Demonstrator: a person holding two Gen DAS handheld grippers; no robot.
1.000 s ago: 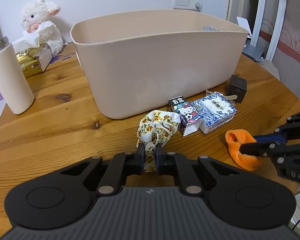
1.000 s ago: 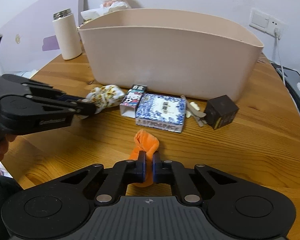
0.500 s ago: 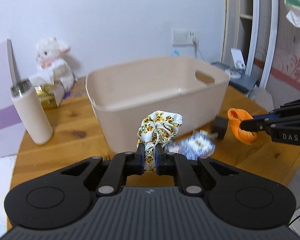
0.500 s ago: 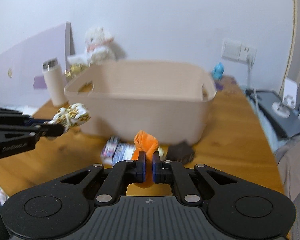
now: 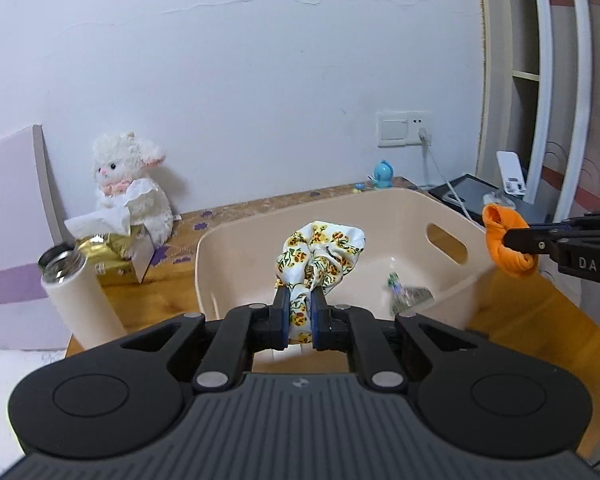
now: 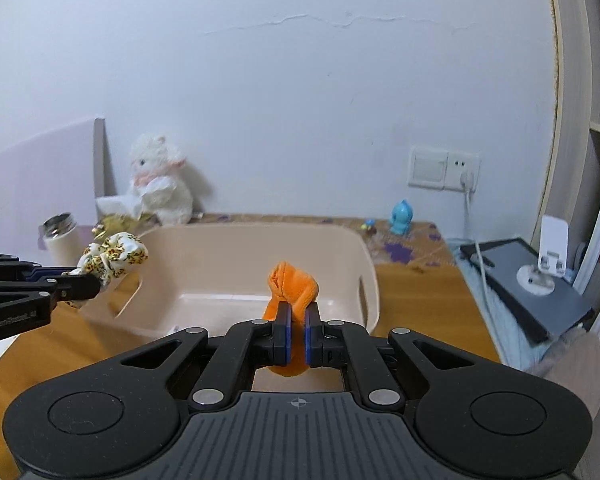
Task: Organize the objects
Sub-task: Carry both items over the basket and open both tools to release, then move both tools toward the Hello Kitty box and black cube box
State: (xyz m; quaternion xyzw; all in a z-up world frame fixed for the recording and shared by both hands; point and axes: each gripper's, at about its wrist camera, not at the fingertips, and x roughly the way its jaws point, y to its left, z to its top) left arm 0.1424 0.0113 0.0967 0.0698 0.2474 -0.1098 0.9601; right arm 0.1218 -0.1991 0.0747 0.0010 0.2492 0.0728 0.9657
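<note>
My left gripper [image 5: 300, 320] is clamped tight on a floral scrunchie [image 5: 320, 256], its fingers pinching the lower folds while the rest puffs up above them. I hold it in the air over the near rim of the beige bin [image 5: 380, 216]. In the right wrist view the same scrunchie sits at the tips of that gripper, over the bin's left end beside the handle cutout.

My right gripper [image 6: 297, 338] is closed on an orange cloth [image 6: 292, 286]; the cloth bulges above the blue pads [image 6: 284, 332] and a bit hangs below them. It is lifted over the near side of the bin. From the left wrist view the cloth shows just outside the bin's right end, near the other handle slot.

The bin stands on a wooden table [image 5: 540, 320]. Inside it lies a small crumpled wrapper [image 5: 408, 298] on the floor toward the right. A white flask [image 5: 76, 296] stands left of the bin, well apart from it. Behind that, a plush lamb [image 5: 128, 184] leans by the wall next to a gold tissue box [image 5: 112, 252]. A small blue toy [image 5: 382, 172] sits at the table's far edge beneath a wall socket [image 5: 404, 129].
</note>
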